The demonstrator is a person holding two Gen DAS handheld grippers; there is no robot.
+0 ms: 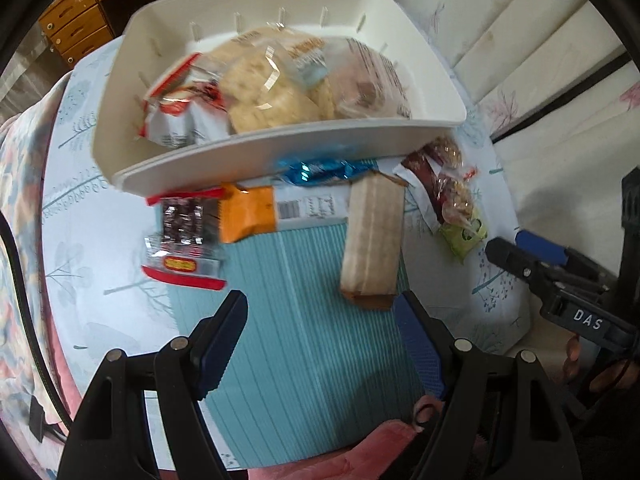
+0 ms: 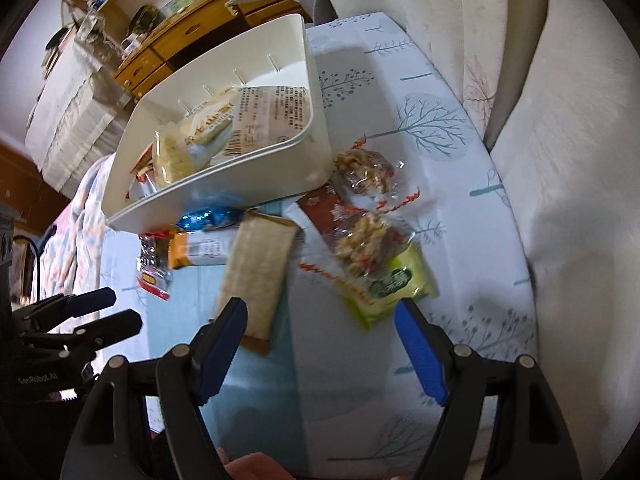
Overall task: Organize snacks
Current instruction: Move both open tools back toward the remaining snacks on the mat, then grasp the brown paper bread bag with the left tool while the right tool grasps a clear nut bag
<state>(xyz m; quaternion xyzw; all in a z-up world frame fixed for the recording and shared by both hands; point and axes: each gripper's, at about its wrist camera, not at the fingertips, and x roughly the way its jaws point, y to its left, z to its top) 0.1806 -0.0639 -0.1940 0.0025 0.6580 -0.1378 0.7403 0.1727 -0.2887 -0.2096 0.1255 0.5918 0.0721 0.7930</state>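
A white bin [image 1: 248, 156] [image 2: 224, 188] stands on the bed and holds several wrapped snacks, among them round crackers [image 1: 264, 92]. In front of it lie loose packs: a long tan bar [image 1: 374, 240] [image 2: 256, 276], an orange pack [image 1: 248, 216], a blue foil pack [image 1: 320, 170], a red-edged clear pack [image 1: 182, 240], nut packs [image 2: 362, 200] and a green pack [image 2: 390, 288]. My left gripper [image 1: 320, 332] is open and empty, just short of the tan bar. My right gripper [image 2: 320, 340] is open and empty, near the tan bar and the green pack.
A teal striped mat [image 1: 312, 340] lies on a white tree-print sheet [image 2: 432, 120]. A wooden desk with drawers [image 1: 76, 20] stands behind the bin. White padded panels [image 1: 520, 60] rise on the right. A floral quilt [image 1: 20, 200] lies at the left.
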